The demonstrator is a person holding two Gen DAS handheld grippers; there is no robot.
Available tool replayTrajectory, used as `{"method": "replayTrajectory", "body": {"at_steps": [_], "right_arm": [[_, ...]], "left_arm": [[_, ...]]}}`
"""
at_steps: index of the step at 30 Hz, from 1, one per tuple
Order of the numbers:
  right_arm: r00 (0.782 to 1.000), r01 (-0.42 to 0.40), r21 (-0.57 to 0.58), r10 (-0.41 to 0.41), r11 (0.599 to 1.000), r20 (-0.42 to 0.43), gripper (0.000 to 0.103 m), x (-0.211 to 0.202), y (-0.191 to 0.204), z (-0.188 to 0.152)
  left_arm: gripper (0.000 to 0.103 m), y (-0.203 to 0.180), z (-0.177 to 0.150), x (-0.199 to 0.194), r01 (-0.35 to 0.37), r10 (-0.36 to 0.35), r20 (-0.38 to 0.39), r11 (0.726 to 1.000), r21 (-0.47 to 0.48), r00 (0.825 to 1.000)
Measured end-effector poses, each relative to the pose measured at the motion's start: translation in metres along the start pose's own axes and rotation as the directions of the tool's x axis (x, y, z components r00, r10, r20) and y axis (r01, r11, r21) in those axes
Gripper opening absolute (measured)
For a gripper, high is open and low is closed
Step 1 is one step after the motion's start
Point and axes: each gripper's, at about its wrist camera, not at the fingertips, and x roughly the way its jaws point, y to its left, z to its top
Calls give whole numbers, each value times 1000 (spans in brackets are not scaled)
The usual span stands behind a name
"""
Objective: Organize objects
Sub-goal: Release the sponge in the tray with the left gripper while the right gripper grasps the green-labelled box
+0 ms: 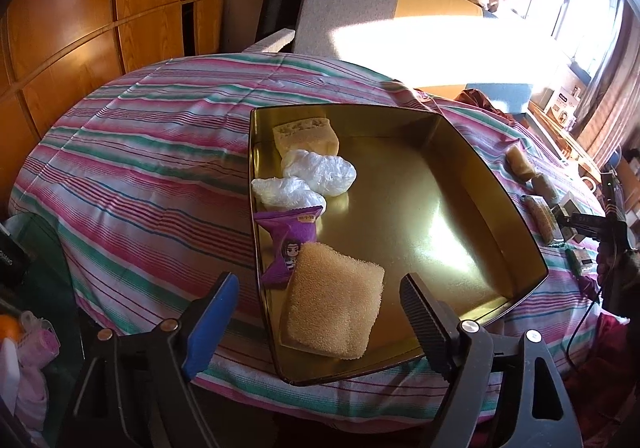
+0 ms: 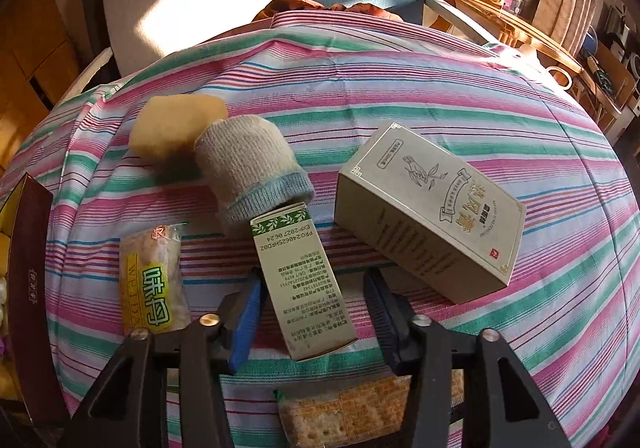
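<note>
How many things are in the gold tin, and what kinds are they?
Sponges: 2, one at the far end and one at the near end
White plastic bags: 2, and
Purple snack packets: 1
Total: 5 in the tin

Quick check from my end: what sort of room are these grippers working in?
Probably a lived-in room at home, likely a bedroom or living room. The work surface is covered by a striped cloth, wooden cabinet doors line one wall, and a curtained window lets sun onto a padded chair.
</note>
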Motion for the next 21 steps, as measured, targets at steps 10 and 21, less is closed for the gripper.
{"method": "replayTrajectory", "body": {"at_steps": [10,21], "right_arm": [[999,-2,1,2,1000,-51,30,1,-1,-7],[998,-4,6,5,1000,-61,30,1,-2,-9]], "left_arm": [[88,7,6,-19,-17,19,60,999,-31,998],[86,-45,22,-19,81,-85,74,995,53,994]]}}
